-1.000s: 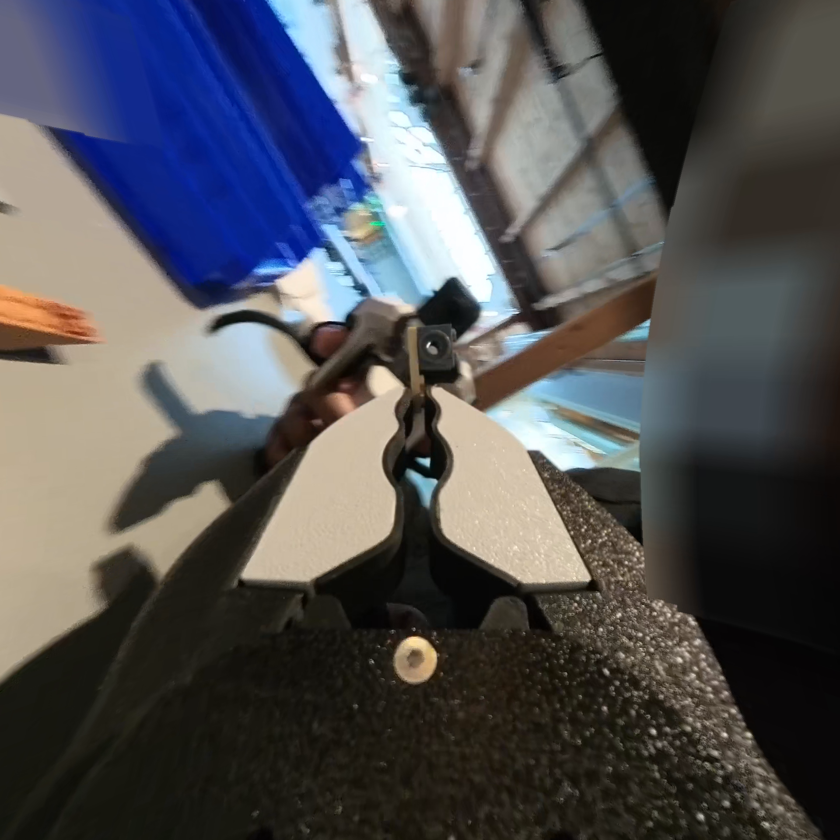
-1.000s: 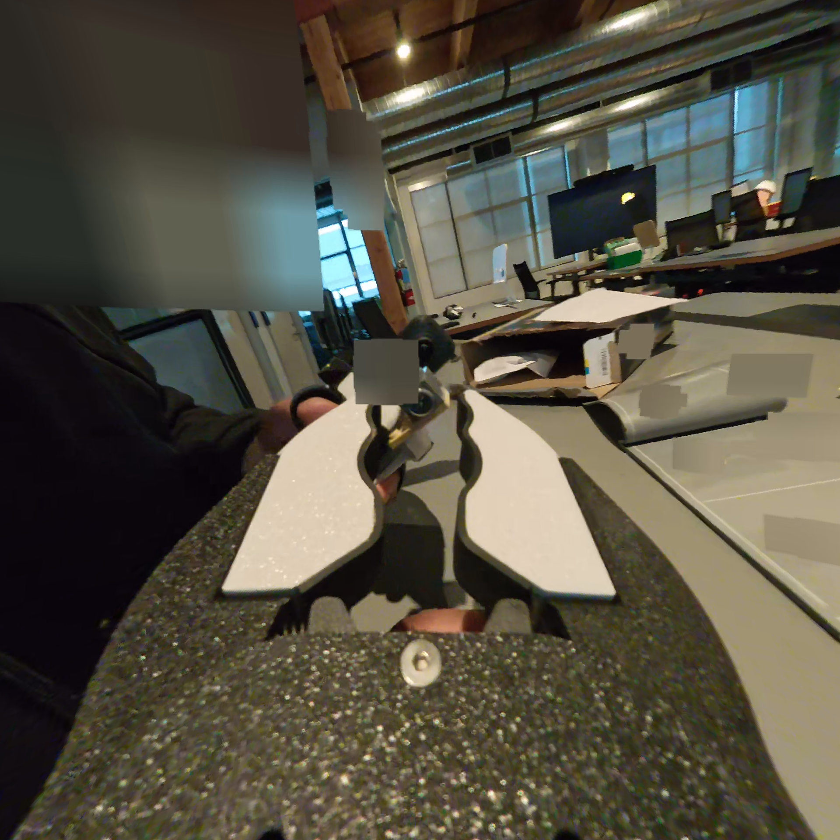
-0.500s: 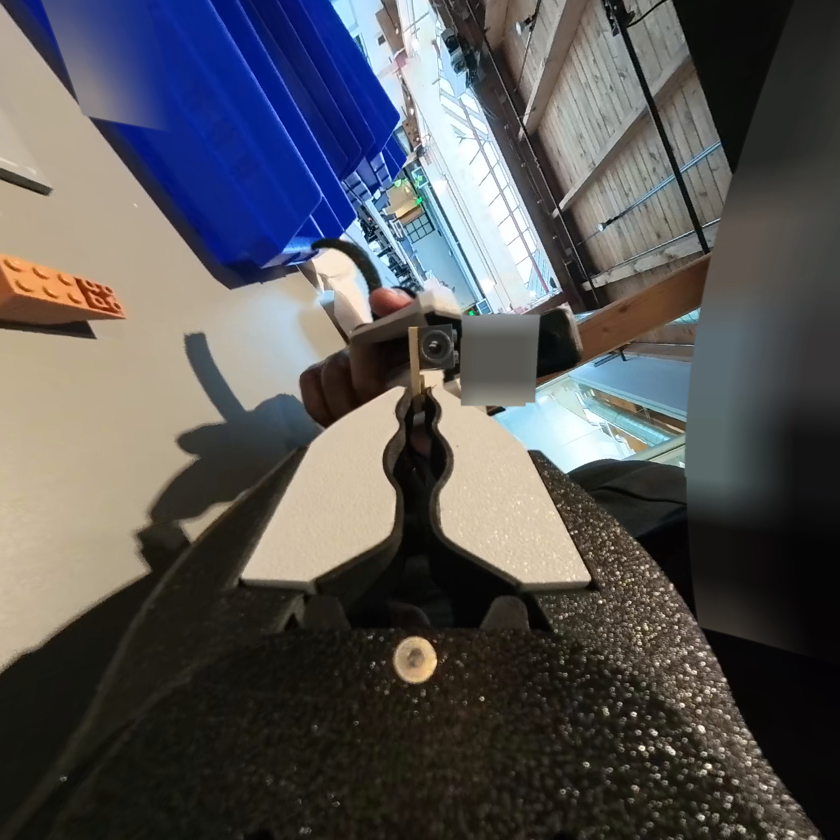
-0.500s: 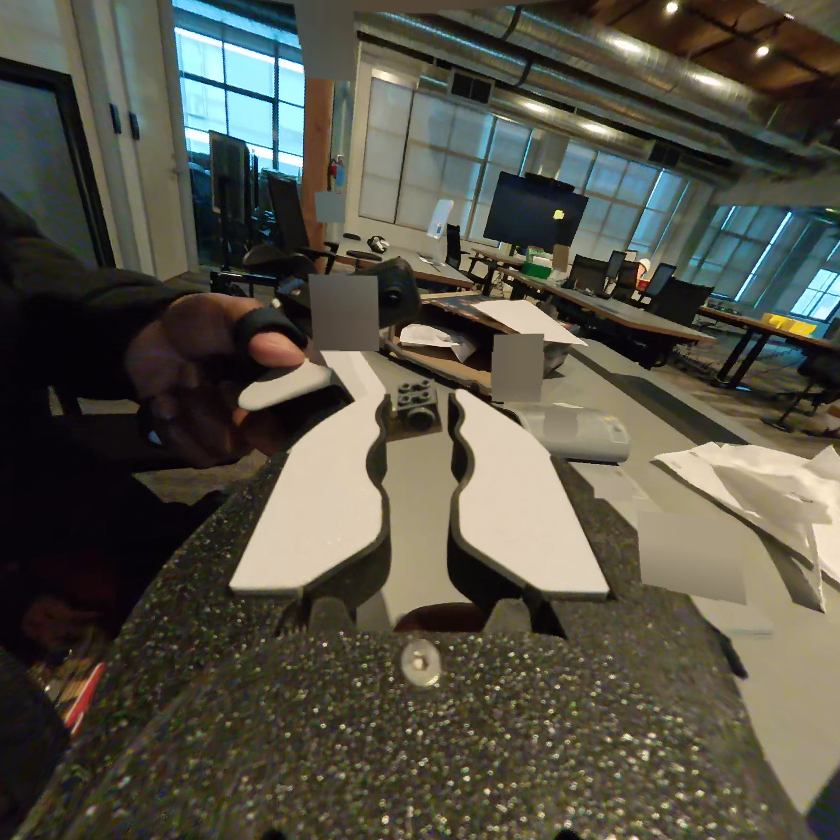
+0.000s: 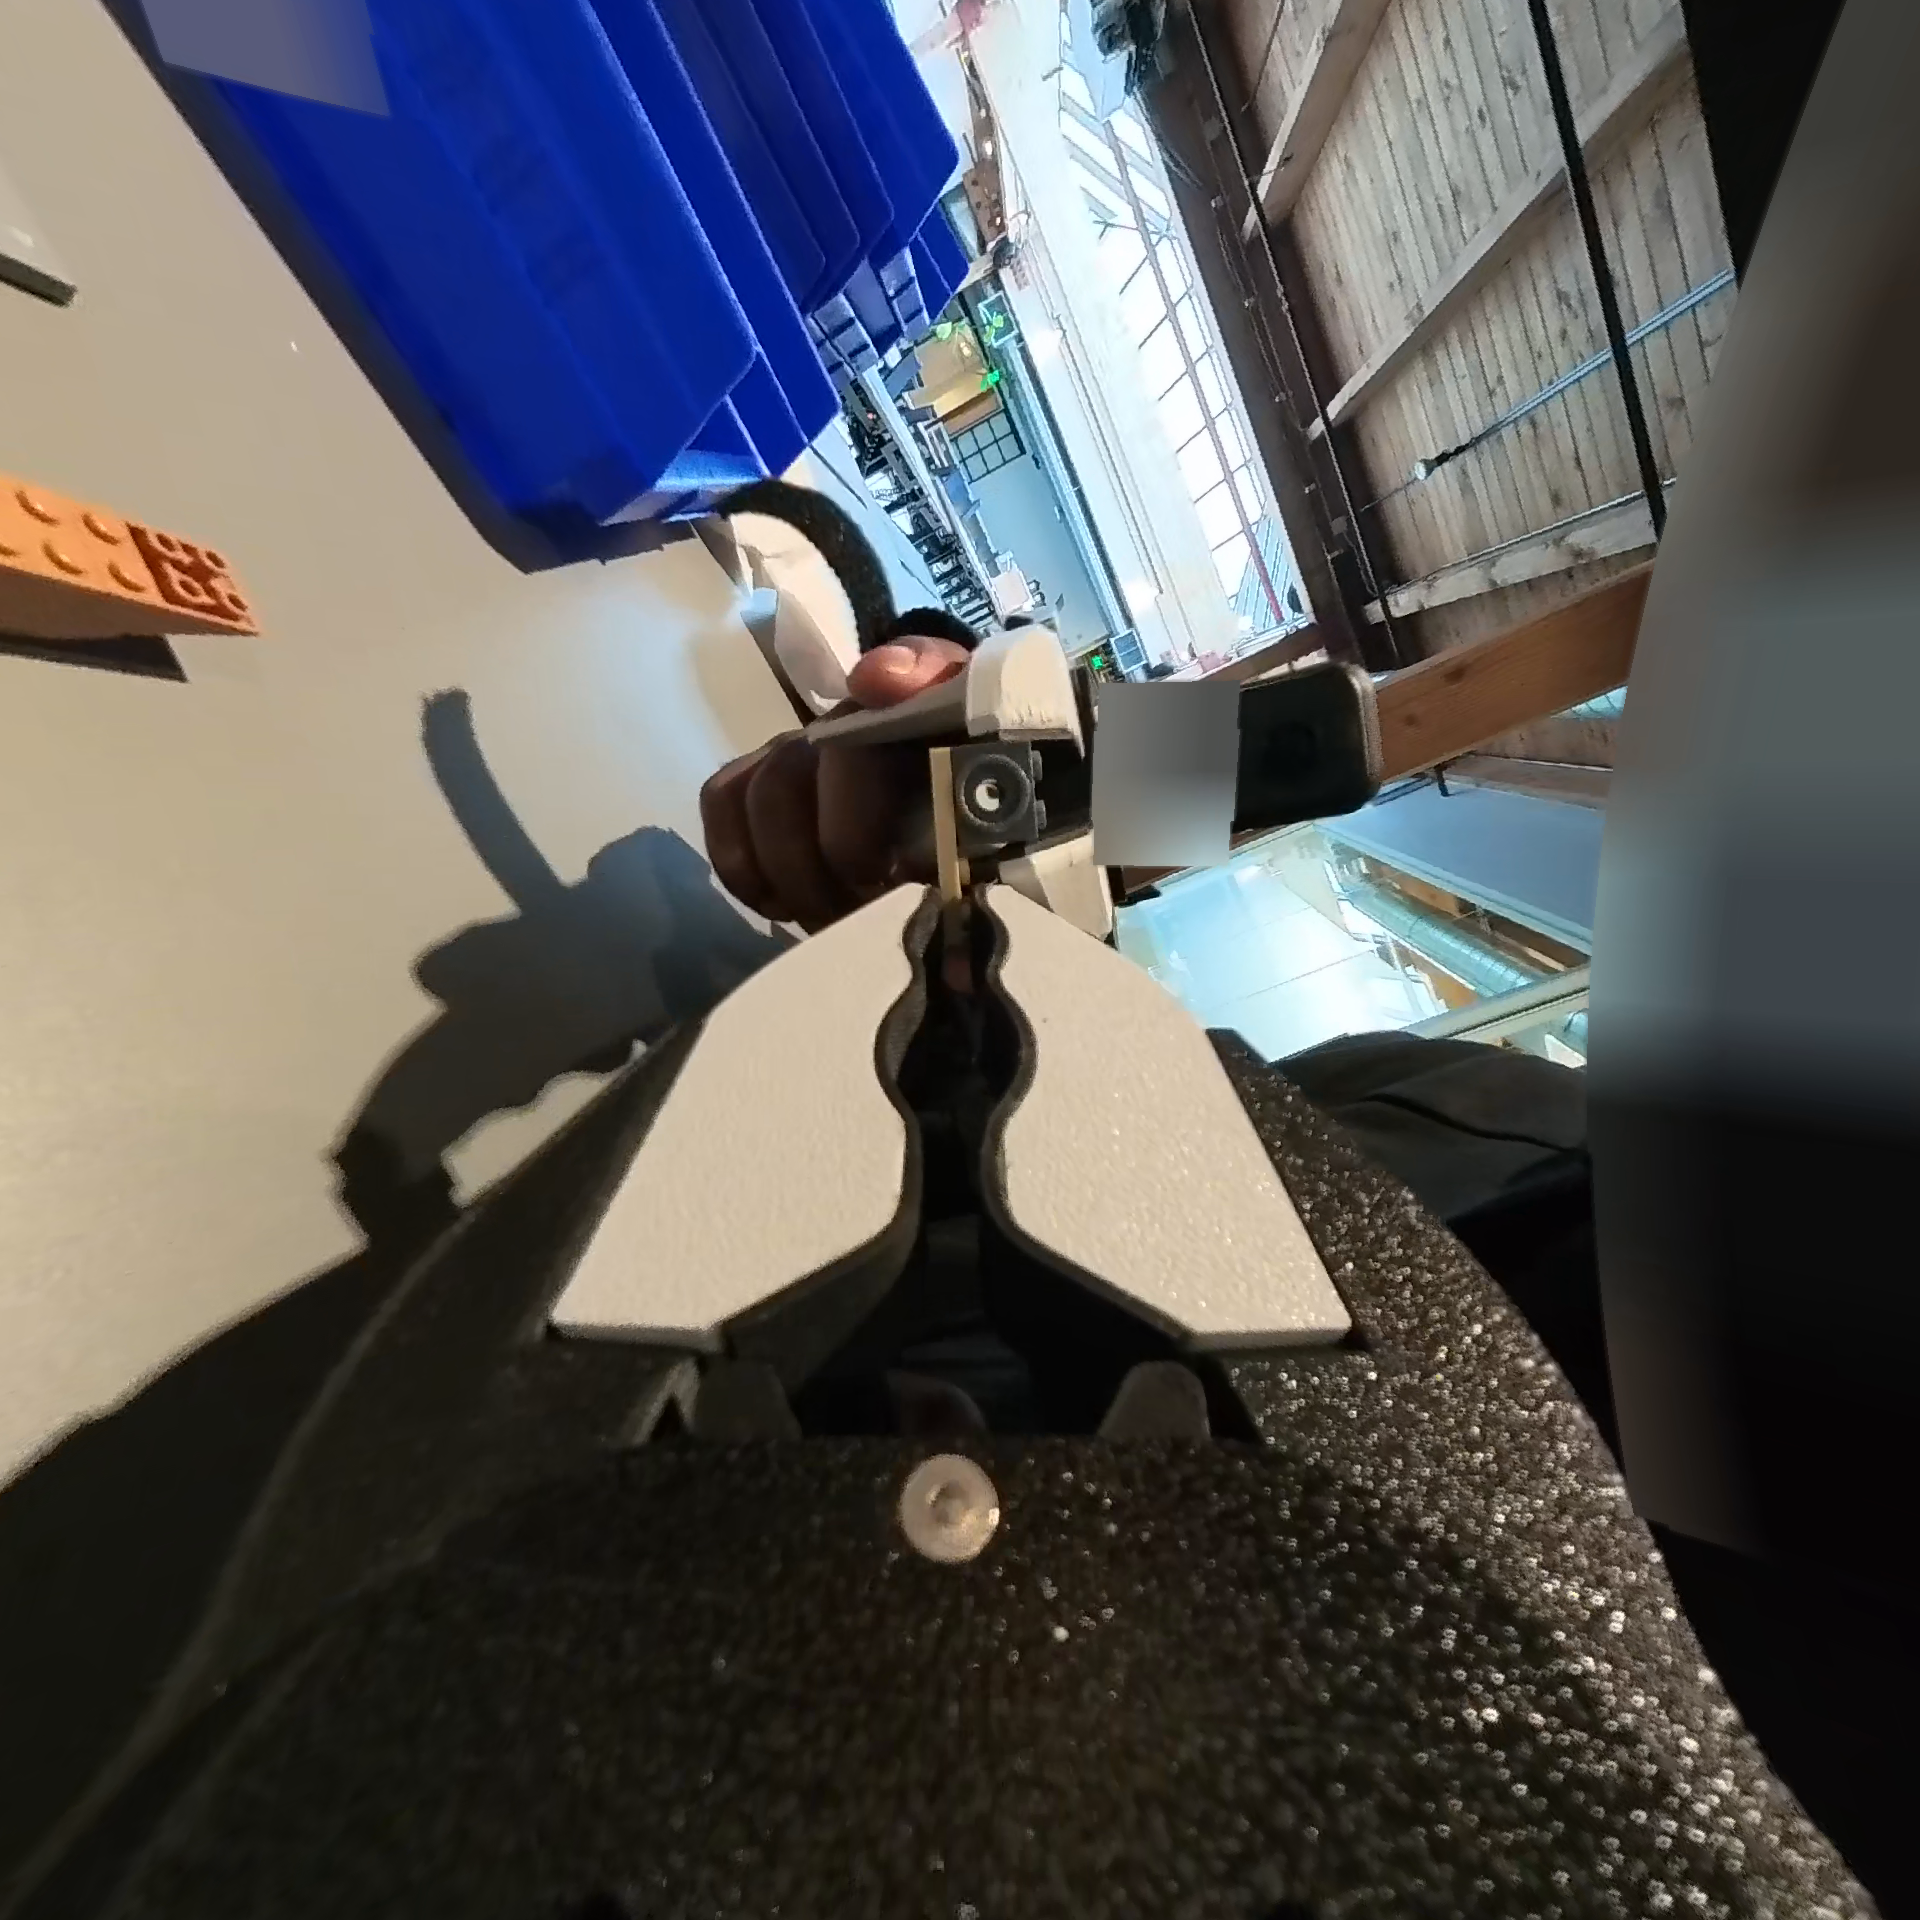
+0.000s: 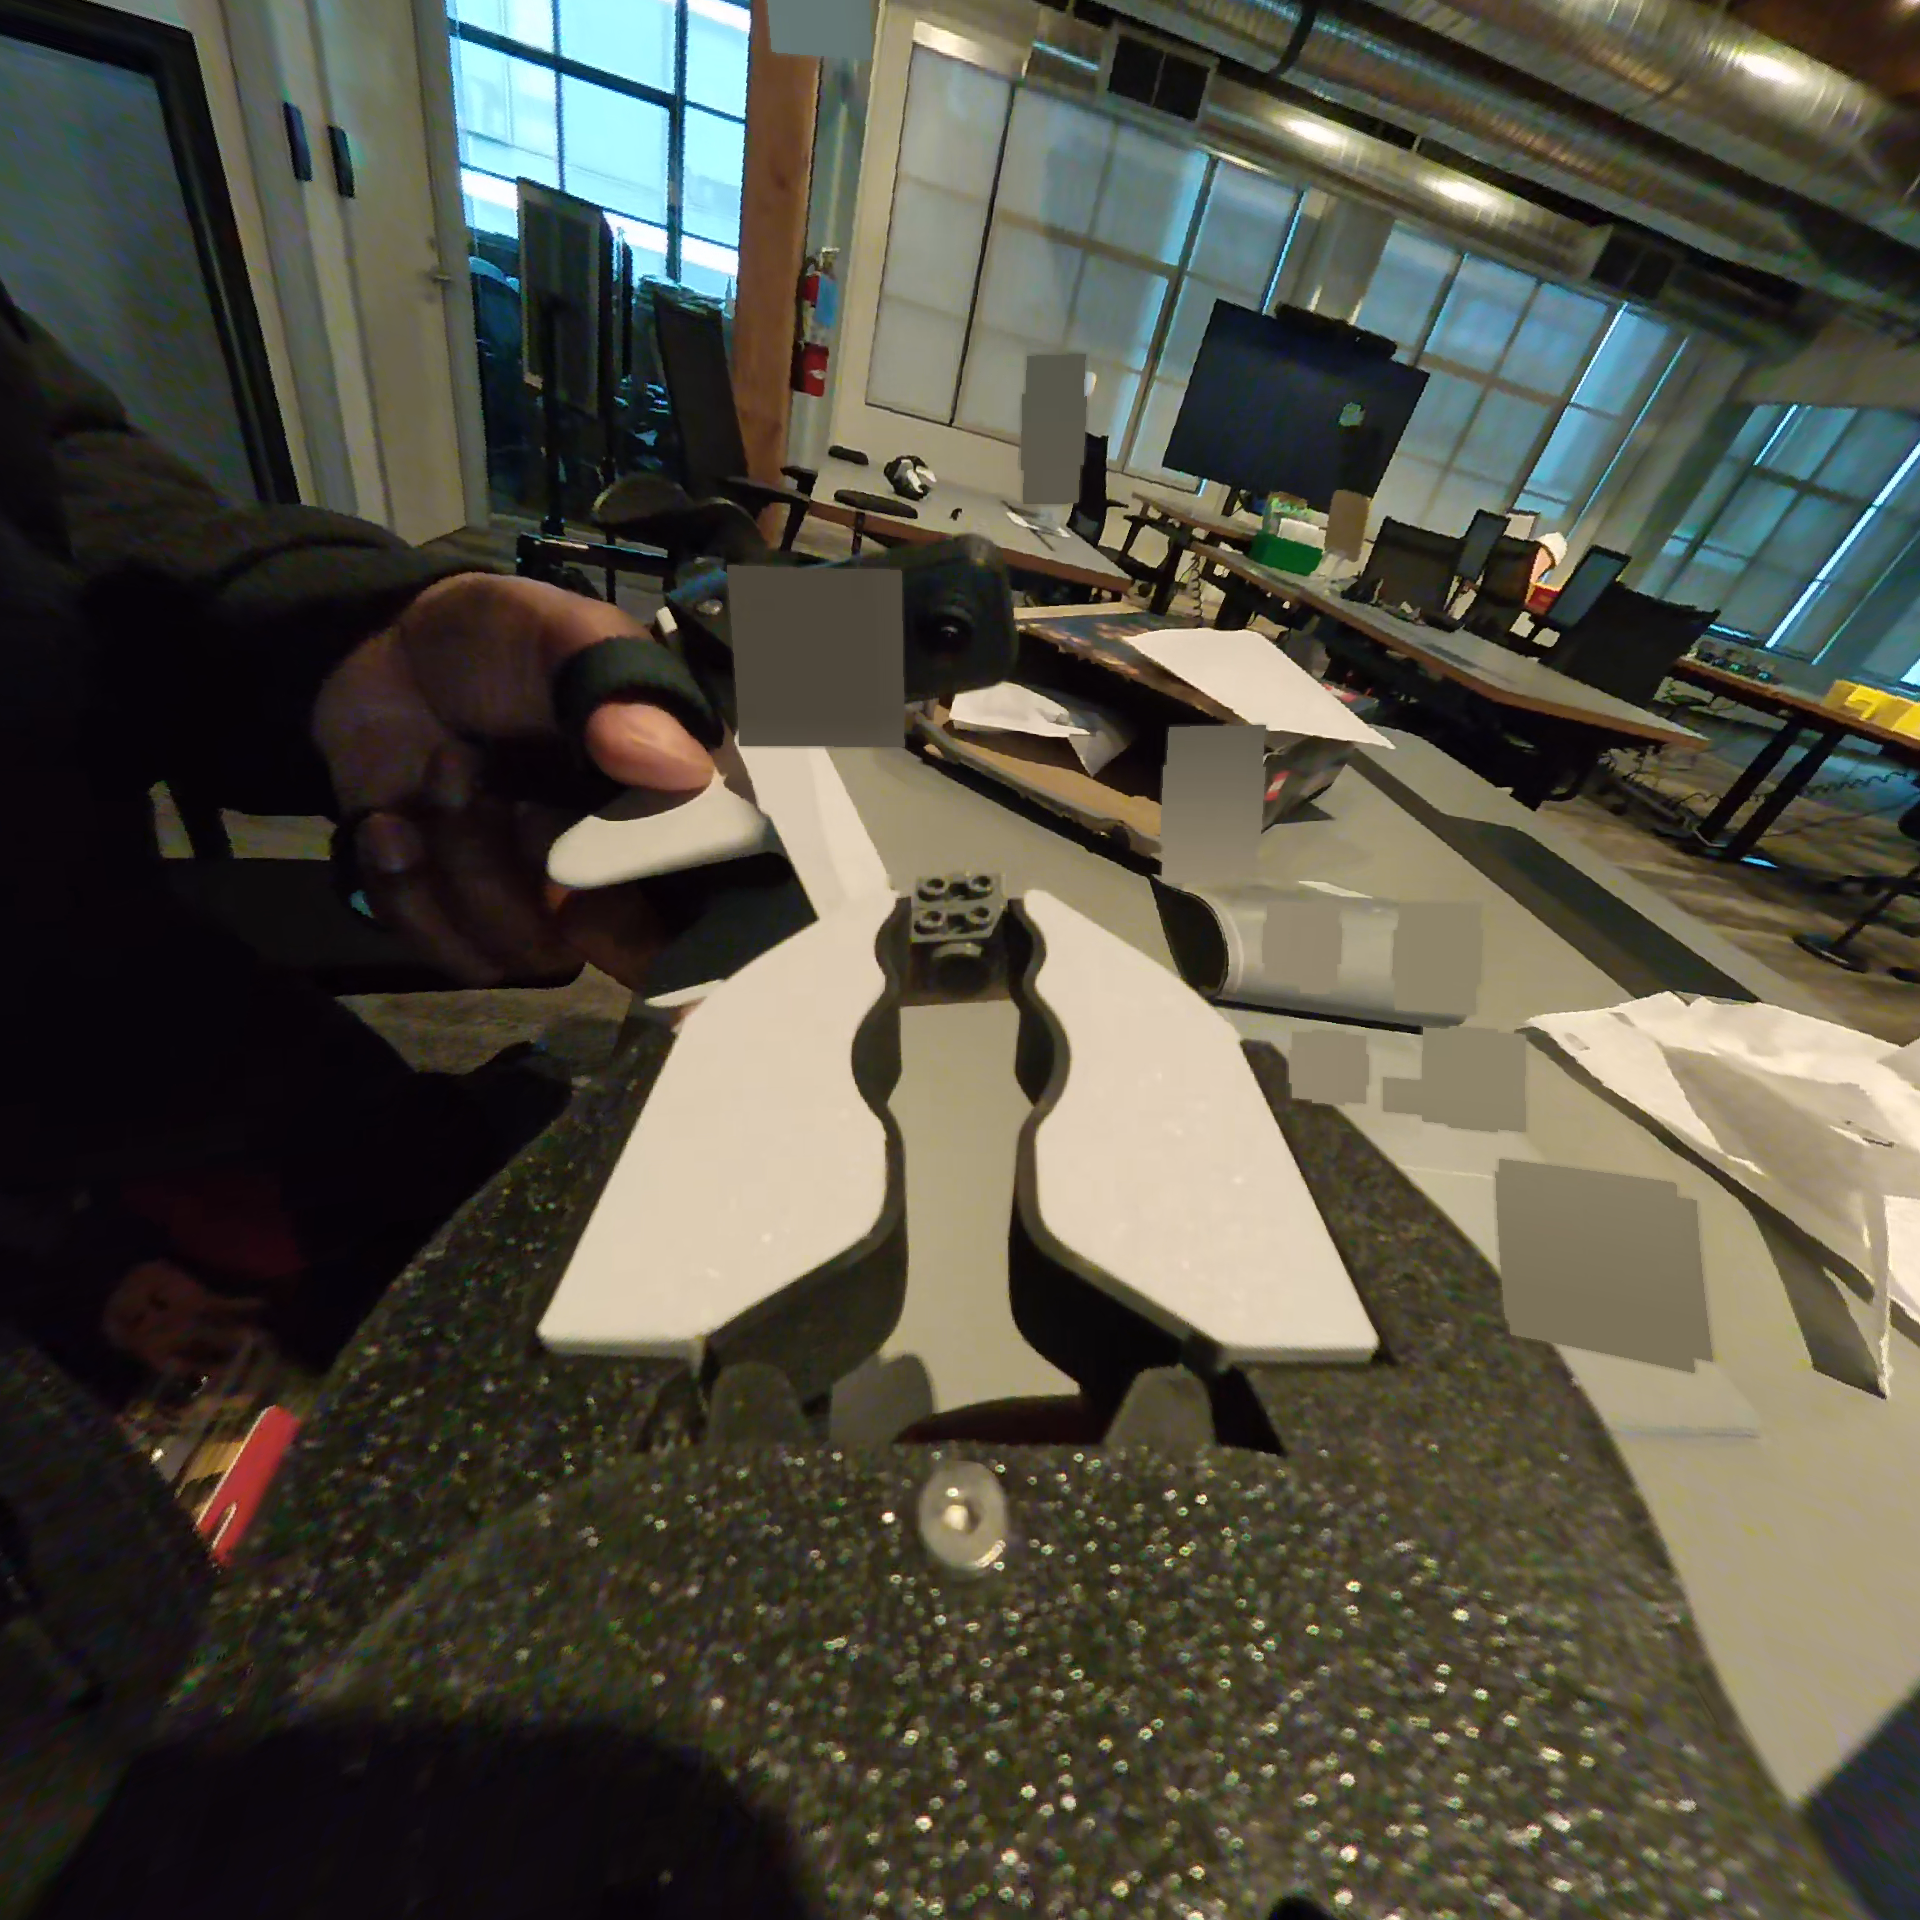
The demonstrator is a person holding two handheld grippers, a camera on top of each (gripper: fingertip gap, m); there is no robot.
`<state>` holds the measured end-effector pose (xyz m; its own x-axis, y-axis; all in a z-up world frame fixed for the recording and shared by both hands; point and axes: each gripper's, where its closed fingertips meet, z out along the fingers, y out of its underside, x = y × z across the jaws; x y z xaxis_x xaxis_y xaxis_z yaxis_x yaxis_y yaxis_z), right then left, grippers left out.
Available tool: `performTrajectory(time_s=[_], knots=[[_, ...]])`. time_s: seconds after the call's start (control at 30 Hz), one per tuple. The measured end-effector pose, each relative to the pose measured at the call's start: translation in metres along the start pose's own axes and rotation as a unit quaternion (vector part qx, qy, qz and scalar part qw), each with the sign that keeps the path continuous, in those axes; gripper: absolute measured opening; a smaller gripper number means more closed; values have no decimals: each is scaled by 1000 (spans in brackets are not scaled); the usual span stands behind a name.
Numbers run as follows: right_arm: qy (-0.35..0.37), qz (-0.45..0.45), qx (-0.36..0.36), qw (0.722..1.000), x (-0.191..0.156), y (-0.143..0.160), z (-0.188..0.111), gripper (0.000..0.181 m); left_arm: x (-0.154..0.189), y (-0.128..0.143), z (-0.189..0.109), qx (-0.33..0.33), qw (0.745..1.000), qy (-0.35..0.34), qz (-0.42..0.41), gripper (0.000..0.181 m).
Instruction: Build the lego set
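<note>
From my seat, the biggest thing is the room: an open office with tall windows (image 6: 1049, 249), exposed ducts overhead, rows of desks, chairs and a dark monitor (image 6: 1294, 410). Below that runs my grey table (image 6: 1538, 914), carrying a flattened cardboard box (image 6: 1049, 769), loose white papers (image 6: 1766, 1101) and a rolled grey booklet (image 6: 1278, 951). In the left wrist view the same table (image 5: 260, 831) appears tilted, with stacked blue bins (image 5: 582, 260) at its far side and an orange lego plate (image 5: 114, 571) lying flat near them.

My right gripper (image 6: 958, 920) is clenched on a small dark grey lego brick (image 6: 958, 909), studs up, held above the table. My left gripper (image 5: 951, 906) is pinched tight on a thin tan lego piece (image 5: 945, 831), whose upper part stands against the side of that dark brick (image 5: 992, 800). A bare hand (image 6: 468, 769) grips the left tool just beside the brick.
</note>
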<state>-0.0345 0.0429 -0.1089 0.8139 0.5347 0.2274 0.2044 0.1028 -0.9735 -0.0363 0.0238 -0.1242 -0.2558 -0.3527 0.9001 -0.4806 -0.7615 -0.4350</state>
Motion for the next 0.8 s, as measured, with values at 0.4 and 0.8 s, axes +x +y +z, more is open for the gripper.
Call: performTrajectory(time_s=[0.4, 0.8], knots=[[-42, 175, 43, 983, 9, -2, -9, 49, -6, -7, -4, -3, 987, -46, 154, 4], [-105, 106, -69, 986, -4, 3, -1, 41, -6, -7, -13, -81, 861, -120, 487, 4]])
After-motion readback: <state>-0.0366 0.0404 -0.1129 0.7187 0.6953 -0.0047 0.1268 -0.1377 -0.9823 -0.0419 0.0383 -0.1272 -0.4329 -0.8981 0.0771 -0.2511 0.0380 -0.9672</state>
